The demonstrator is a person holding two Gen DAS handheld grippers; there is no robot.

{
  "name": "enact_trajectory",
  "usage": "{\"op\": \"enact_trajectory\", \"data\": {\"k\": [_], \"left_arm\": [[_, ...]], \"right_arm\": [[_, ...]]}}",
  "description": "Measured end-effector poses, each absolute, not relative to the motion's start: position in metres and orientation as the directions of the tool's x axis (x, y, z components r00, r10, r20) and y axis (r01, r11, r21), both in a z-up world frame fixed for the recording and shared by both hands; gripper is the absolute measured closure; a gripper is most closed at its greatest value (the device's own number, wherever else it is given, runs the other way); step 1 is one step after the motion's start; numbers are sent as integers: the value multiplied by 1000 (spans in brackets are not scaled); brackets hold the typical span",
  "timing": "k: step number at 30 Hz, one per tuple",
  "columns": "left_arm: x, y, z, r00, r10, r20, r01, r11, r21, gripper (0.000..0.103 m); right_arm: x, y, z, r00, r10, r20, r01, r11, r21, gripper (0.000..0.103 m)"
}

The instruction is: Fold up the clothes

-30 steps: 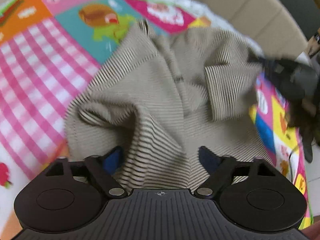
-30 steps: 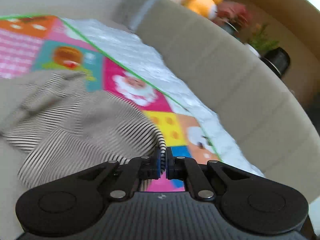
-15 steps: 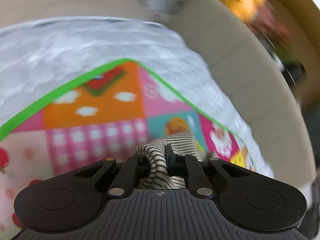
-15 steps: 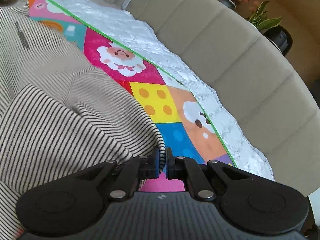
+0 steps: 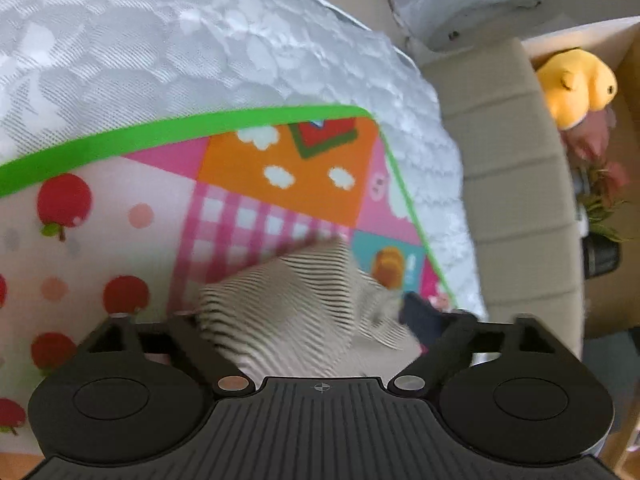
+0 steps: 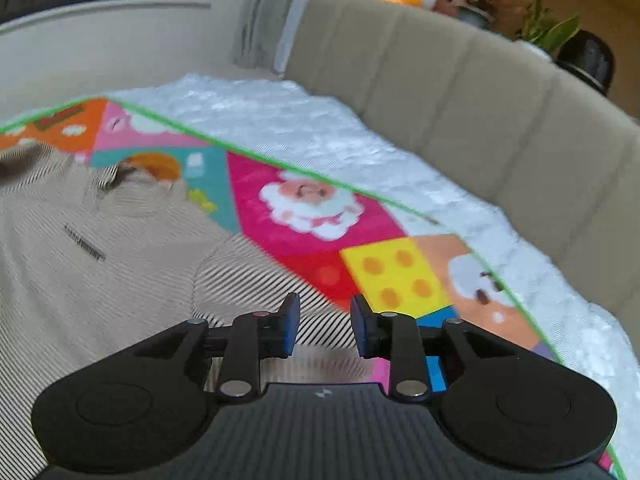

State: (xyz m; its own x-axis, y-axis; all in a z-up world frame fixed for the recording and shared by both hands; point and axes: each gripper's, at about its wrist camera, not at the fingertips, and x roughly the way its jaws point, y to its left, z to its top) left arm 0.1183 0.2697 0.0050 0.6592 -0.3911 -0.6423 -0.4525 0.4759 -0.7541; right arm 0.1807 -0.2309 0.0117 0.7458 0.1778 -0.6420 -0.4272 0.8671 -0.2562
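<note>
White quilted bed (image 6: 304,128) under colourful play mat (image 6: 304,236), striped garment (image 6: 100,264) atop.

beige pin-striped shirt (image 6: 100,248) lies spread, rumpled, front up on patterned mat.

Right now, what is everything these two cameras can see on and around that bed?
Striped garment: one, beige with dark stripes, lying on the play mat.
Play mat: one, bright cartoon patches with a green border, spread on the white cover.
White cover: one, textured, under the mat.
Headboard: one, beige and padded, along the far edge.
Plush toy: one, yellow, behind the headboard.
Potted plants: at least two, green and reddish, beside the toy.
Left tool: black, jaws opening wide, a fold of the garment between them.
Right tool: black with blue pads, jaws opening over the garment's edge.
</note>
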Motion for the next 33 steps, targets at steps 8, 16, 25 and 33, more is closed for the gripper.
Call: {"op": "enact_trajectory", "data": {"k": [8,16,25,33], "left_arm": [[113,277,6,634,-524,-569,-351,460,-815,5],[108,264,34,726,-337,-600,-355,563,-746,5],[107,270,-9,667,-616,-418,-365,220,-905,0],[95,264,-6,703,-598,-385,-344,187,-920,0]], "right_arm": [[177,-230,3,714,204,-669,-447,869,-212,73],[167,-230,11,696,250,-673,-474,864,-170,66],[147,-220,14,595,370,-714,-566,823,-45,46],[117,-191,-18,559,293,-776,-652,733,-193,47]]}}
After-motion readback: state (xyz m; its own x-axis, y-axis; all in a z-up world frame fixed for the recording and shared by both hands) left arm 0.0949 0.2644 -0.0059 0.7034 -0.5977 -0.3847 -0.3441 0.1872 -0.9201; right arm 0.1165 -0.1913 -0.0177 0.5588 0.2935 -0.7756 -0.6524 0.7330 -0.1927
